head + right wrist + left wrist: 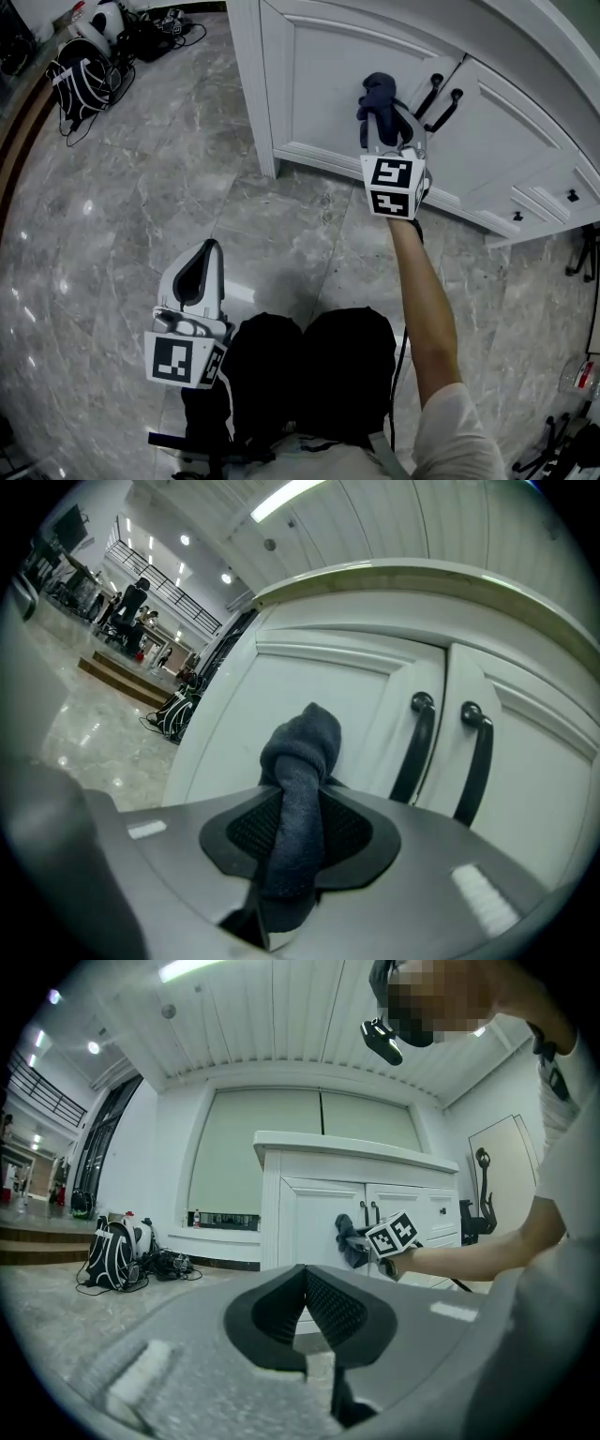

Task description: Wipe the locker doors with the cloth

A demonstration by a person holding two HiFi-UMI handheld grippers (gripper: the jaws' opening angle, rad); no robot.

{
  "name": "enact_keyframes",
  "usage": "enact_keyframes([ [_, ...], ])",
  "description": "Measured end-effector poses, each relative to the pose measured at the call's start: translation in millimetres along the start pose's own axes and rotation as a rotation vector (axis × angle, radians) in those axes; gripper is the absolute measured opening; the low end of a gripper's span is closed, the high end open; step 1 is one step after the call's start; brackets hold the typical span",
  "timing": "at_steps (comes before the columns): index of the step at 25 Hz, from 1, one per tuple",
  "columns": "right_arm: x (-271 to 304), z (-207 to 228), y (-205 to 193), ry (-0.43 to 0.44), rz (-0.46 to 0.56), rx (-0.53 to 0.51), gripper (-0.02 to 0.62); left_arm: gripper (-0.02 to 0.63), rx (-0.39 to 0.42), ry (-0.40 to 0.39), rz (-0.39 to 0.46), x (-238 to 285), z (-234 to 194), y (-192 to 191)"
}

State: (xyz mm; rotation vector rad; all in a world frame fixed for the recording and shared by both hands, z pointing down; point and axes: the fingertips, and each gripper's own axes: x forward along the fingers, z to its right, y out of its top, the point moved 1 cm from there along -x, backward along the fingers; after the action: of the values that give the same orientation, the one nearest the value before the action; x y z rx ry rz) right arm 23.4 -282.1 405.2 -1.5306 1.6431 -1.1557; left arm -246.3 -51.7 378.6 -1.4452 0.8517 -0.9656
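Head view, right gripper [381, 114]: pinching the dark cloth [377, 92], held up against the left locker door [323, 80], just beside the two black handles [436, 101].
Head view, left gripper [208, 255]: low over the marble floor [131, 197], well apart from the doors, carrying nothing.
Head view, count: one cloth, two grippers, two long handles, one backpack [80, 75] at the far wall.

Left gripper view, jaws: pressed together, nothing between them.
Left gripper view, cloth [350, 1242]: in front of the white door, at handle height, ahead of the outstretched arm.

Right gripper view, jaws: clamped on the cloth [298, 803], bunched end sticking out past the pads toward the door panel.
Right gripper view, contact: cloth very near the panel; touching or not cannot be told.
Right gripper view, count: two doors, one handle on each.

Task progress, done: cloth picked up and brought to the left door.
Task progress, judged step: wiping of the left door, near its handle edge.
Task progress, left: no wiped patch distinguishable on either door; right door judged not yet covered.
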Motion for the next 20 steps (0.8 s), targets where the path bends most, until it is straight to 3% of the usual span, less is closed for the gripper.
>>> enact_keyframes([
  [4,-5,6,-6,-0.024,-0.009,0.016,0.106,0.002,-0.002,-0.001,-0.003,1,1,-1],
  [7,-10,-3,1,-0.001,0.038,0.033,0.106,0.002,-0.002,0.000,-0.007,1,1,-1],
  [10,-17,-30,13,0.066,0.100,0.025,0.106,0.002,-0.004,-0.005,-0.009,2,3,-3],
  [15,-9,-110,30,0.220,0.145,-0.024,0.106,0.002,-0.006,-0.006,-0.016,2,1,-6],
  [20,28,-180,29,0.354,0.112,-0.063,0.106,0.002,0.000,0.007,-0.023,-5,-6,-4],
])
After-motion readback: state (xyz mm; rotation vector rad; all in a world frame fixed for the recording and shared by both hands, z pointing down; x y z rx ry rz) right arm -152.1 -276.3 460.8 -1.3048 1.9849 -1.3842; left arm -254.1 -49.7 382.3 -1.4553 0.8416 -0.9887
